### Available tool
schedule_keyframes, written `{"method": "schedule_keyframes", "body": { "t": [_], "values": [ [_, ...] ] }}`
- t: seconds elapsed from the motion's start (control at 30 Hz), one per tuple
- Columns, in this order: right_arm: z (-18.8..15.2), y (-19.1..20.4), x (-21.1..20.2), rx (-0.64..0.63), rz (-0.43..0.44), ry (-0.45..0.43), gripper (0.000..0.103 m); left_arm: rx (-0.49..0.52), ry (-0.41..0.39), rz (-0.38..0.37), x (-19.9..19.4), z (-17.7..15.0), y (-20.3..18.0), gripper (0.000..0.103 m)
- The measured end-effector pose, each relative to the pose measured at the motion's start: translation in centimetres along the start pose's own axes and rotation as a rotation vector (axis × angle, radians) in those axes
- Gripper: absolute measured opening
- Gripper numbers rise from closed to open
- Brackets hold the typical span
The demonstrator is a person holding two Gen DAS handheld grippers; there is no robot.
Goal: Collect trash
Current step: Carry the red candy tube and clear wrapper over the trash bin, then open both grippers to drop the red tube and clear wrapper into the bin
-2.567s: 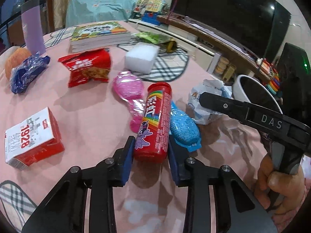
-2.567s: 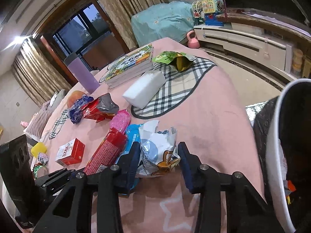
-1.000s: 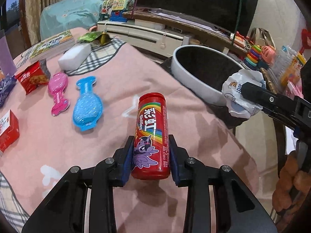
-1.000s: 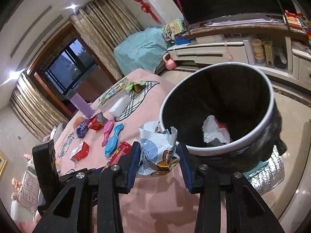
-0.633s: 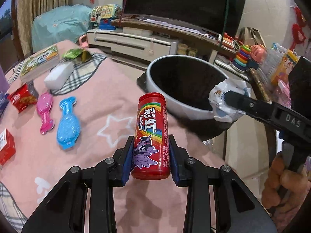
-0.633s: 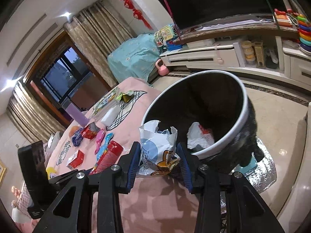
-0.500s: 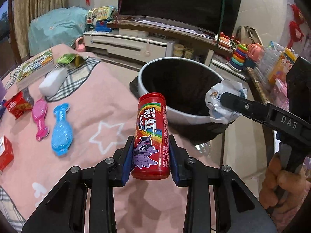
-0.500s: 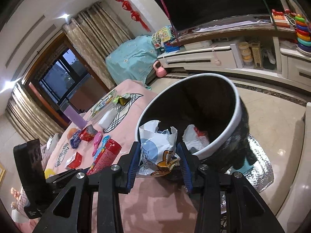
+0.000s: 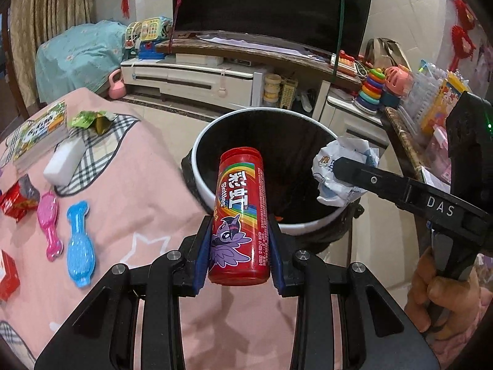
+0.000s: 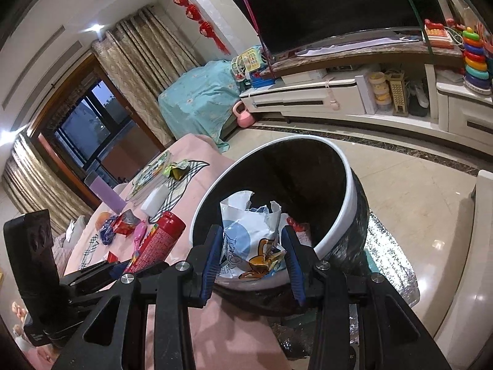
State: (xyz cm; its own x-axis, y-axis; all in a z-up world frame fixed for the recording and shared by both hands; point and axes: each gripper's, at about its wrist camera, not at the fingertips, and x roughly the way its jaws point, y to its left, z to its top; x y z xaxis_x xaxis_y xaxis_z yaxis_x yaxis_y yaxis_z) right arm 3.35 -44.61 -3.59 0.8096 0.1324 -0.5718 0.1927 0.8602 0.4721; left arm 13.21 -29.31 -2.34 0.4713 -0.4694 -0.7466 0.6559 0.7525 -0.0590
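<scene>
Being held over the bin (image 9: 201, 151), a can (image 9: 240, 215) is being clamped by the left gripper (image 9: 239, 259), a wrapper (image 10: 251, 240) by the right gripper (image 10: 251, 256); neither is being dropped yet. Packets (image 9: 18, 200) are lying on the table (image 9: 148, 191), uncollected.

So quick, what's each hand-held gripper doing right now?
Left hand-held gripper: closed on the red Skittles tube.
Right hand-held gripper: closed on the crumpled wrapper.

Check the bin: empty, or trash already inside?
Not empty. The right wrist view shows crumpled white-and-red trash lying inside the bin, partly hidden behind the wrapper in the right gripper.
</scene>
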Motion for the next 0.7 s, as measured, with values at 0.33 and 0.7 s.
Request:
{"method": "schedule_keyframes", "body": {
  "t": [0.33,0.7],
  "values": [
    [1.1,-0.6,0.9,-0.002,-0.011,0.008,0.04,0.008,0.016,-0.001,1.4,1.2,-0.4,0.031],
    [2.1,-0.9,2.2,-0.017,-0.032,0.037,0.041,0.026,0.02,0.004,2.7,2.7,-0.7,0.031]
  ]
}}
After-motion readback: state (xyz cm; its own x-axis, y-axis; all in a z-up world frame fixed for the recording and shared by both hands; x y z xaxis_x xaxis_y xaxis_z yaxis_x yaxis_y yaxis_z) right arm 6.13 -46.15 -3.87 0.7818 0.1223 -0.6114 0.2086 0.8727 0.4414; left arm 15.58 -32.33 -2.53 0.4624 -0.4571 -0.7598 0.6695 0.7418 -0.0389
